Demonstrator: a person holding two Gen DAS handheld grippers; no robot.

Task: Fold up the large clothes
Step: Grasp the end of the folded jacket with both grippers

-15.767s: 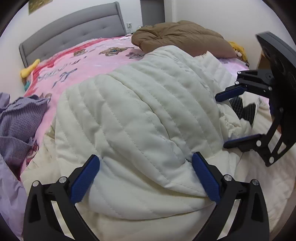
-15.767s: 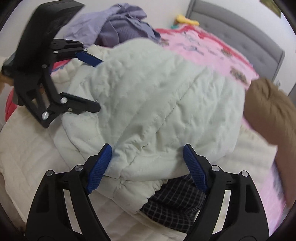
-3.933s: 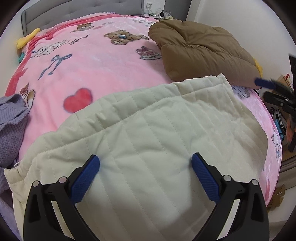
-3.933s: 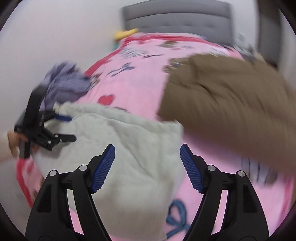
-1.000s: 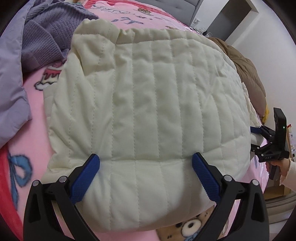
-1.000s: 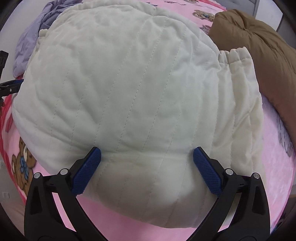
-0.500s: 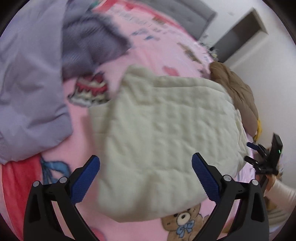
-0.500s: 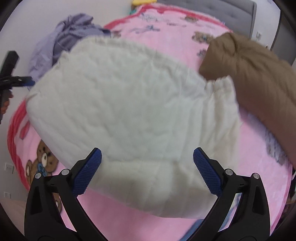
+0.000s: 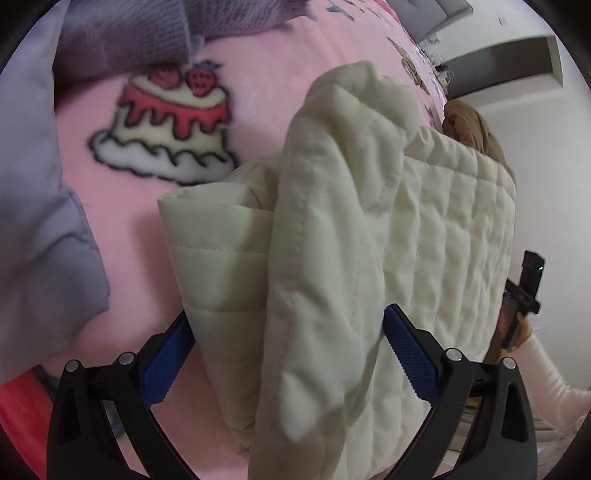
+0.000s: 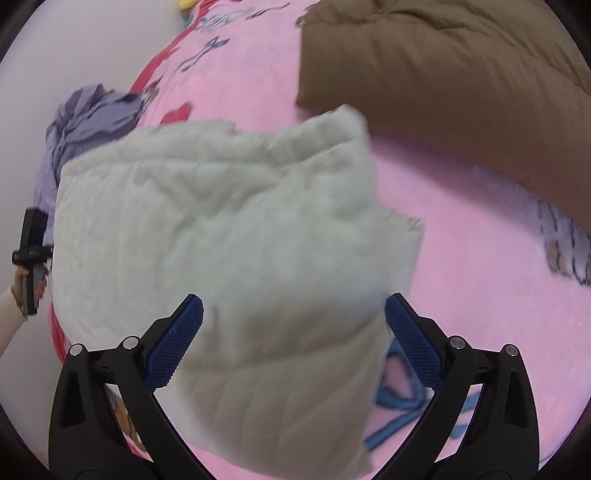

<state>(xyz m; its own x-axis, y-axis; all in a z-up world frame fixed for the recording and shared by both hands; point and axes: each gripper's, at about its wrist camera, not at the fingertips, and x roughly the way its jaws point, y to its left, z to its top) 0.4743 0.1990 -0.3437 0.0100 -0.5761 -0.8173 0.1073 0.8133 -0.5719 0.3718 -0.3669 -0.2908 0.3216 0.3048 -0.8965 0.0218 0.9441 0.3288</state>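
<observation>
A cream quilted jacket [image 9: 369, 258] lies folded into a thick bundle on the pink bed cover [image 9: 155, 236]. My left gripper [image 9: 288, 350] is open, with one end of the bundle between its blue pads. In the right wrist view the same jacket [image 10: 221, 229] fills the middle, blurred by motion. My right gripper [image 10: 293, 336] is open, its blue pads on either side of the jacket's near edge. Each gripper shows small at the edge of the other's view: the right one [image 9: 524, 291] and the left one [image 10: 31, 251].
A purple knit garment [image 9: 110, 33] and lilac cloth [image 9: 33, 221] lie left of the jacket. A brown padded coat [image 10: 443, 66] lies on the bed beyond it. The cover [image 10: 472, 258] has cartoon prints and a red border.
Both grippers have dropped lower and closer to the jacket. The jacket, spread flat a second ago, is now bunched into a thicker, narrower bundle.
</observation>
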